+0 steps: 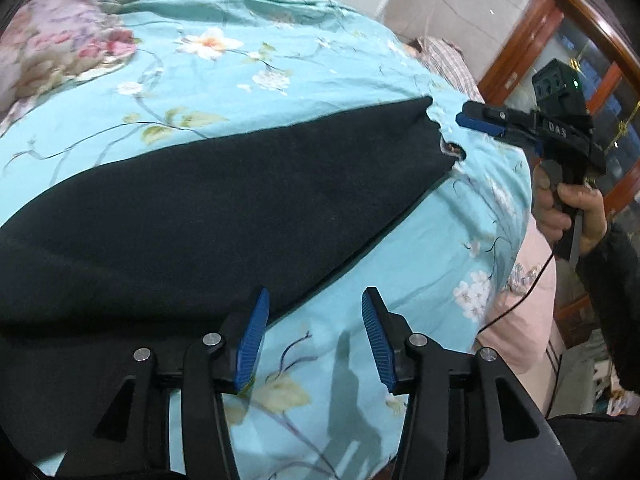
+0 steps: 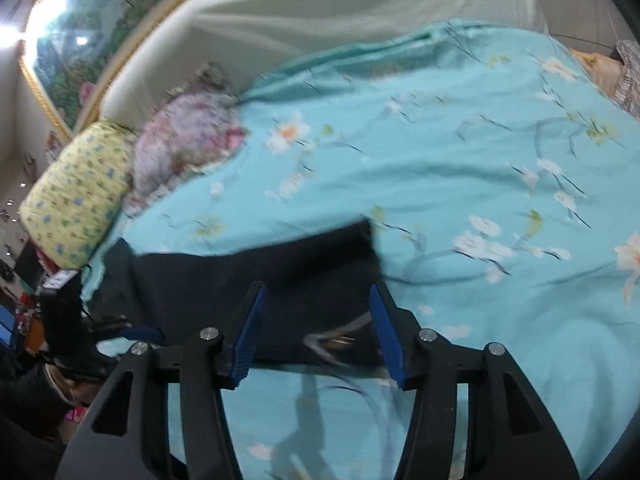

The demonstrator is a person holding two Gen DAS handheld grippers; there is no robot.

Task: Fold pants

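Dark pants [image 1: 200, 200] lie flat in a long band across a turquoise floral bedspread [image 1: 280, 72]. My left gripper [image 1: 316, 292] is open at the pants' near edge; its left pad [image 1: 254, 340] overlaps the dark cloth and its right pad is over the bedspread, with nothing pinched. At the pants' far end, a hand holds my right gripper [image 1: 476, 120] just off the cloth. In the right wrist view the right gripper [image 2: 317, 287] is open above that end of the pants [image 2: 240, 280], the cloth lying below and between the pads, not squeezed.
A pink floral pillow [image 1: 60, 52] and a yellow patterned pillow [image 2: 76, 196] lie at the head of the bed by a pale headboard [image 2: 320, 8]. Pink bedding [image 1: 528, 300] hangs at the bed's right edge. A wooden cabinet [image 1: 560, 60] stands beyond. A black cable trails from the right gripper.
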